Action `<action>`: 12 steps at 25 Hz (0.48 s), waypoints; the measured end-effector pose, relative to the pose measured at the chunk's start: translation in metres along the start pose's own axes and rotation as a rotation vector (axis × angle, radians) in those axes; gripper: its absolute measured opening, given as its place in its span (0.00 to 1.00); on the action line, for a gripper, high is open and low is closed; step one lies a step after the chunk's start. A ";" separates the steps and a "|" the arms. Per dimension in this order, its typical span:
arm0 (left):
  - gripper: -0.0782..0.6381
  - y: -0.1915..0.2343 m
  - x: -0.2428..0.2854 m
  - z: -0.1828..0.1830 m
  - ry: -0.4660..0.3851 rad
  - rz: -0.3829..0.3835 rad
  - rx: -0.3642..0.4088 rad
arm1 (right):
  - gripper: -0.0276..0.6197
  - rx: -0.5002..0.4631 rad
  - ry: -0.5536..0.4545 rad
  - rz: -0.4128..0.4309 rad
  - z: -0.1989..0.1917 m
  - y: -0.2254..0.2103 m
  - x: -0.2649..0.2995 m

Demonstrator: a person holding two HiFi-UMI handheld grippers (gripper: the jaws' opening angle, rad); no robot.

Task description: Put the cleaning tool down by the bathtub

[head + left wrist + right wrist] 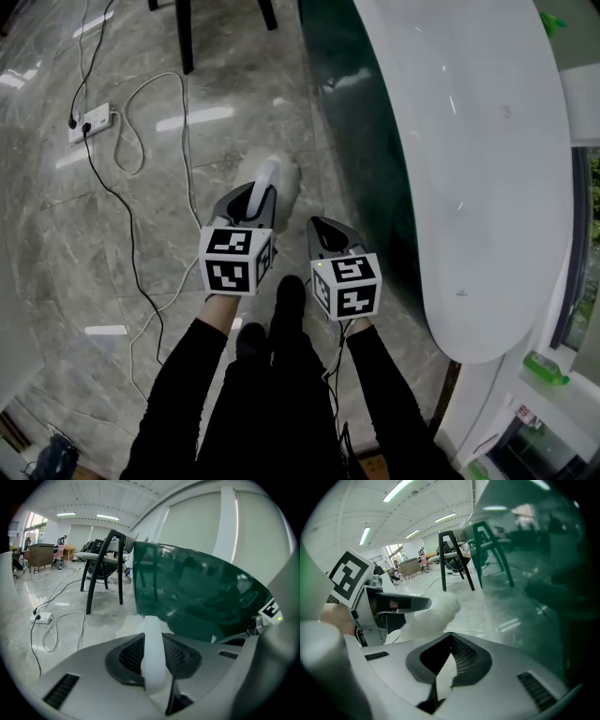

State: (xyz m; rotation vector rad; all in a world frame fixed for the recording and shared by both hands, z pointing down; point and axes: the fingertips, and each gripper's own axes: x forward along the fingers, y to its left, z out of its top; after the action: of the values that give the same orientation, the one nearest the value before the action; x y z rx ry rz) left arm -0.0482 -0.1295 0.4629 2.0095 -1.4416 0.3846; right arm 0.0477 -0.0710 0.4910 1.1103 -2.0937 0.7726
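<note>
The cleaning tool [266, 184] has a white handle and a fluffy white head that hangs over the marble floor. My left gripper [253, 212] is shut on the handle [153, 654], and the fluffy head [127, 626] shows just past the jaws. The bathtub [469, 141] fills the right side, with a white rim and a dark green side [197, 597]. My right gripper [326, 232] hangs close beside the left one, next to the green wall [543, 583]; its jaws look shut with nothing between them. The right gripper view also catches the tool's head [433, 613] and the left gripper [393, 603].
A power strip [91, 122] with looping cables lies on the floor at the left. A black chair [105, 569] stands beyond the tub's end. The person's dark legs and shoes [281, 309] are under the grippers. A green bottle [546, 367] sits on the ledge at lower right.
</note>
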 end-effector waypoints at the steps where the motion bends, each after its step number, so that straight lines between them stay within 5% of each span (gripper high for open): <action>1: 0.25 0.002 0.008 -0.004 -0.001 0.001 -0.001 | 0.04 -0.005 0.002 0.004 -0.003 -0.003 0.006; 12: 0.25 0.025 0.084 -0.053 0.008 0.023 0.034 | 0.04 -0.016 0.008 0.032 -0.036 -0.031 0.077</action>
State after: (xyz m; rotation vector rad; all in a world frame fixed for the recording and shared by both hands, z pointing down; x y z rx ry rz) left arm -0.0351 -0.1629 0.5587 2.0172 -1.4631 0.4294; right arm 0.0495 -0.0962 0.5773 1.0654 -2.1119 0.7731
